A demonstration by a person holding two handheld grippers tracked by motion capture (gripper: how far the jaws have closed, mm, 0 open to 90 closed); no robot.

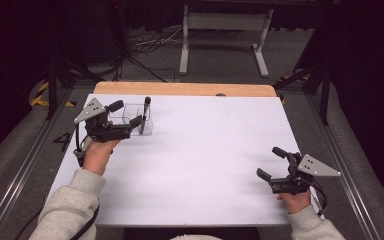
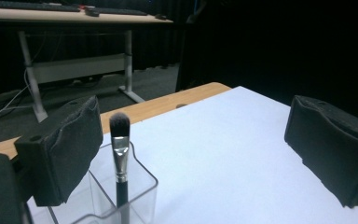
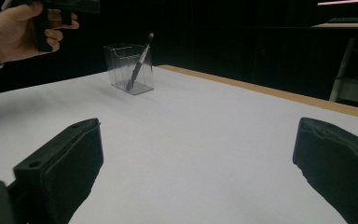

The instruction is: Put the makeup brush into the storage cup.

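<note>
A clear plastic holder (image 1: 128,111) stands at the far left of the white table top (image 1: 205,150). A black make-up brush (image 1: 145,112) leans in its right corner, bristles up. My left gripper (image 1: 126,113) hangs open just on the near side of the holder, with nothing between its pads. In the left gripper view the brush (image 2: 120,154) rises from the holder (image 2: 135,191) close beside the left pad, not touching it. My right gripper (image 1: 271,163) rests open and empty near the table's front right. The right gripper view shows the holder (image 3: 121,70) and brush (image 3: 140,60) far off, between its own open jaws (image 3: 200,172).
A bare wooden strip (image 1: 180,89) runs along the table's far edge. Beyond it a white desk frame (image 1: 225,30) and cables (image 1: 150,45) stand on the grey floor. Dark stand legs (image 1: 60,75) flank the table on both sides.
</note>
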